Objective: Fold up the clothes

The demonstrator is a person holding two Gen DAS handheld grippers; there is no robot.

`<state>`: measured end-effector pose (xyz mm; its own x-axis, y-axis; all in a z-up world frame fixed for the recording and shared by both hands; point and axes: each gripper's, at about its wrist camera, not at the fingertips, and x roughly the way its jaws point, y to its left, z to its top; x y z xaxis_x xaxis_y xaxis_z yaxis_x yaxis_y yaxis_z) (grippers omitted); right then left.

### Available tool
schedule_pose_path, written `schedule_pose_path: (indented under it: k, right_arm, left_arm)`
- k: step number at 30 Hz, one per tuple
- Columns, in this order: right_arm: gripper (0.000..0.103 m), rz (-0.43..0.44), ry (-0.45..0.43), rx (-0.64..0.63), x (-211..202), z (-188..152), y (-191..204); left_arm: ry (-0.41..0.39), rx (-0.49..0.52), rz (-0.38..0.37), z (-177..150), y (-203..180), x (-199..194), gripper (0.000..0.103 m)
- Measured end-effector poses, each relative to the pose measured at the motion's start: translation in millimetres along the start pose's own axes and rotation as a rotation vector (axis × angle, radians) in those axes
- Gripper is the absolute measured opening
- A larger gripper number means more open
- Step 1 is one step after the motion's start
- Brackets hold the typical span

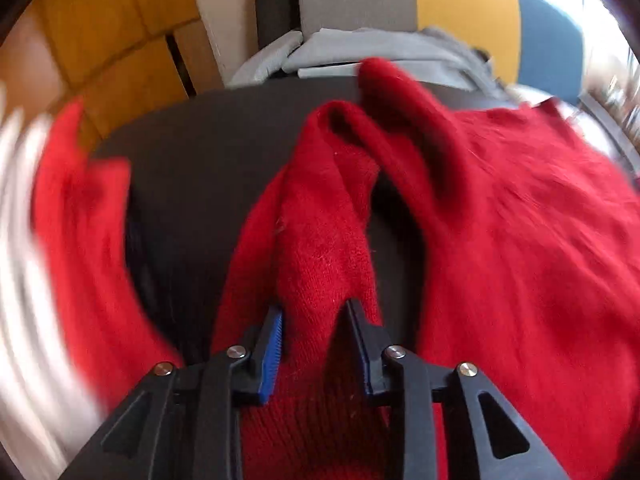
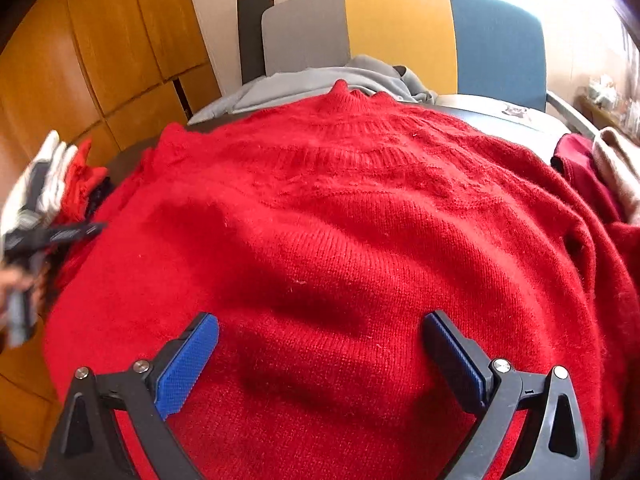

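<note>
The red sweater (image 2: 340, 220) lay spread across the dark table (image 1: 208, 152), collar toward the chair (image 2: 400, 36), body flat and wide. No fold showed on the body at all. The left hand-held gripper (image 1: 316, 316), at the sweater's left edge, had a sleeve (image 1: 324, 216) bunched between its blue pads (image 1: 272, 352), jaws narrowed onto the knit and gripping it. That sleeve ran up from the jaws toward the collar end, twisted, with bare table on both sides of it. The picture around it was smeared, so the hand looked to be on the move. The right hand-held gripper (image 2: 320, 336) hovered over the lower body of the sweater, jaws wide apart, holding nothing. Grey clothes (image 2: 320, 80) sat beyond the collar, more garments (image 2: 592, 172) right of the sweater. By my reading this was early: one sleeve was being carried in, and the other sleeve and the body folds were left to do.
</note>
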<state>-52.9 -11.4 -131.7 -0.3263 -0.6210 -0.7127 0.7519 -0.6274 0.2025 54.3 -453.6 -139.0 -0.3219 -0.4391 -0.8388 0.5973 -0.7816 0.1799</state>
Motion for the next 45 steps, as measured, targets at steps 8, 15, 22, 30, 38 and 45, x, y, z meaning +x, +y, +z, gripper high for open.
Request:
schedule_pose_path:
  k: [8, 15, 22, 30, 38, 45]
  right_arm:
    - [0.103, 0.076, -0.042, 0.064, -3.2, 0.0, -12.2]
    - [0.103, 0.104, -0.052, 0.084, -4.3, 0.2, -16.7]
    - [0.103, 0.151, -0.040, 0.119, -20.1, 20.1, -23.4]
    - [0.103, -0.092, 0.101, 0.176, 32.5, 60.0, -72.2]
    - [0.103, -0.141, 0.088, 0.016, 34.8, 49.4, -43.1]
    - [0.103, 0.054, 0.020, 0.038, 35.0, 98.0, -37.1]
  left_arm:
    - [-0.104, -0.335, 0.134, 91.0, 55.7, -25.3, 0.024]
    - [-0.229, -0.097, -0.149, 58.6, -31.2, -64.4, 0.030]
    - [-0.193, 0.217, -0.297, -13.5, -122.6, -52.0, 0.030]
    - [-0.167, 0.070, -0.366, -45.3, -78.4, -40.5, 0.034]
    - [-0.130, 0.059, -0.319, -47.7, -73.3, -53.3, 0.033]
    - [-0.235, 0.048, -0.416, 43.1, -98.6, -56.1, 0.033]
